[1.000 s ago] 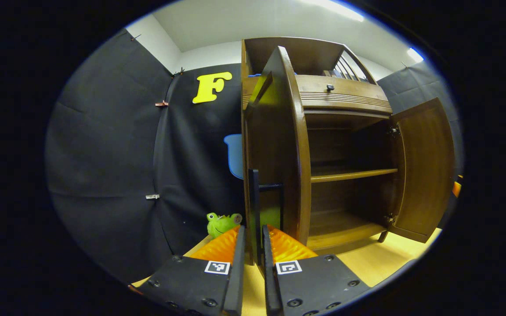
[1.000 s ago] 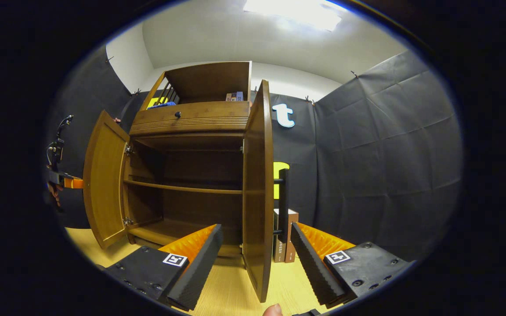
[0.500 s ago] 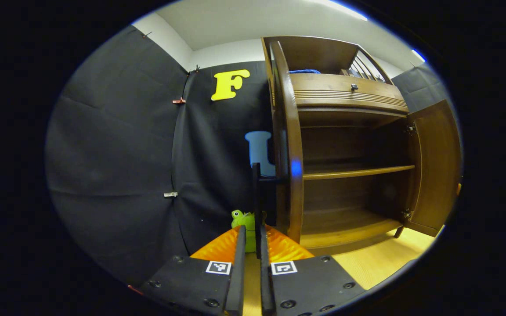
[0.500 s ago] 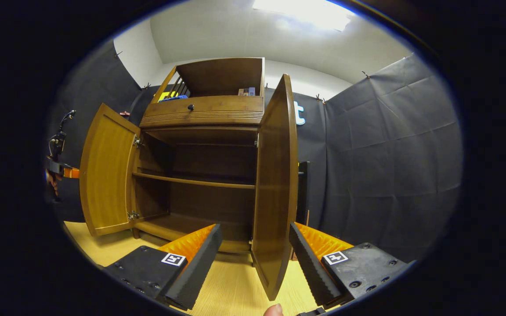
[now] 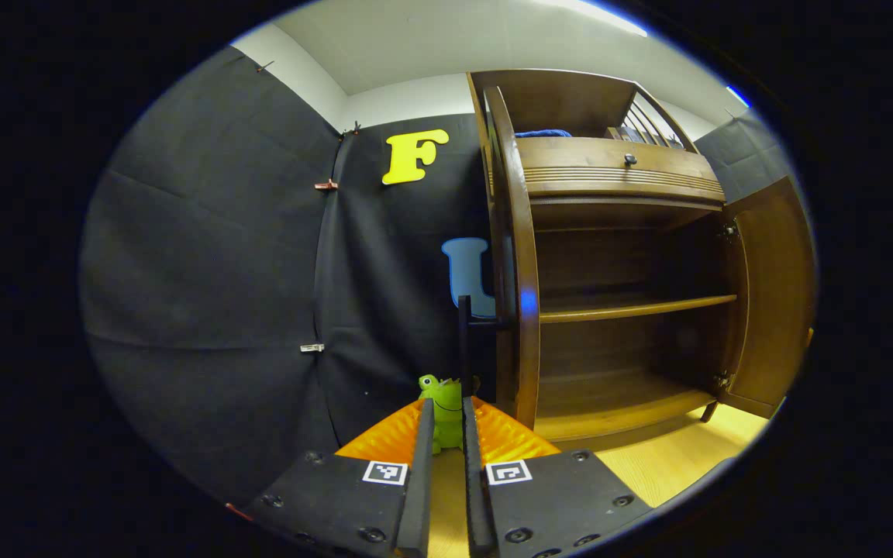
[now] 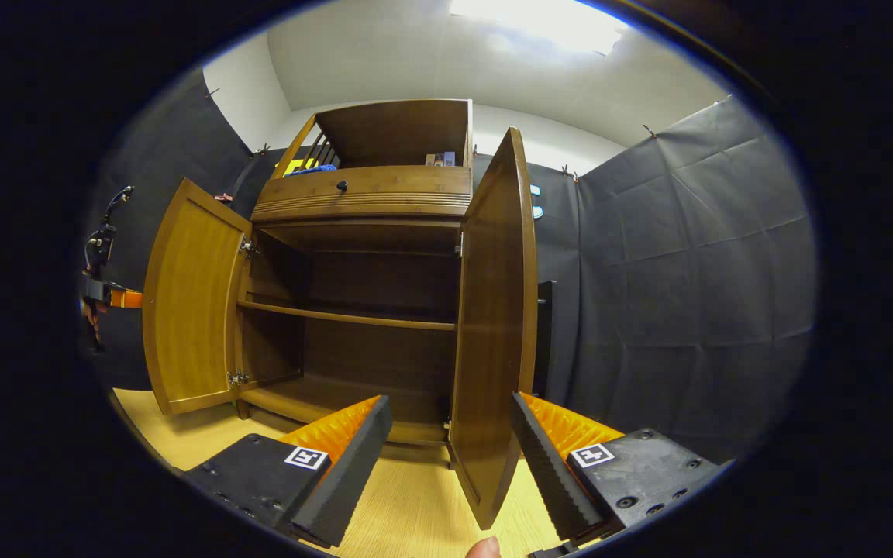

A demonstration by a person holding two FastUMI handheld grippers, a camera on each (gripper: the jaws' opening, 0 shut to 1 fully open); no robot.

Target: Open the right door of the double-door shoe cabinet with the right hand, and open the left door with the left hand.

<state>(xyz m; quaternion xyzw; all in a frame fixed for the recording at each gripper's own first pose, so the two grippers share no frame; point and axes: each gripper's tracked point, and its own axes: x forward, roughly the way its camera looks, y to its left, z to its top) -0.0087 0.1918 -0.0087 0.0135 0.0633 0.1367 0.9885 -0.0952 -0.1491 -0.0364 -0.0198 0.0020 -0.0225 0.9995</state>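
Left gripper view: glossy curved wooden left door [image 5: 520,256].

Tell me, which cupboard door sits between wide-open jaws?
The right door, seen edge-on in the right gripper view: the right gripper has its jaws spread on either side of it. The left door stands open far off to the side.

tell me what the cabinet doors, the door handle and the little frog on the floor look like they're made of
Cabinet doors: wood or wood veneer, brown with visible grain and a glossy sheen that catches light.
Door handle: a thin straight black bar, probably painted metal; the finish is too dark to be sure.
Frog: bright green with a soft, rounded shape, likely plush fabric or soft rubber.
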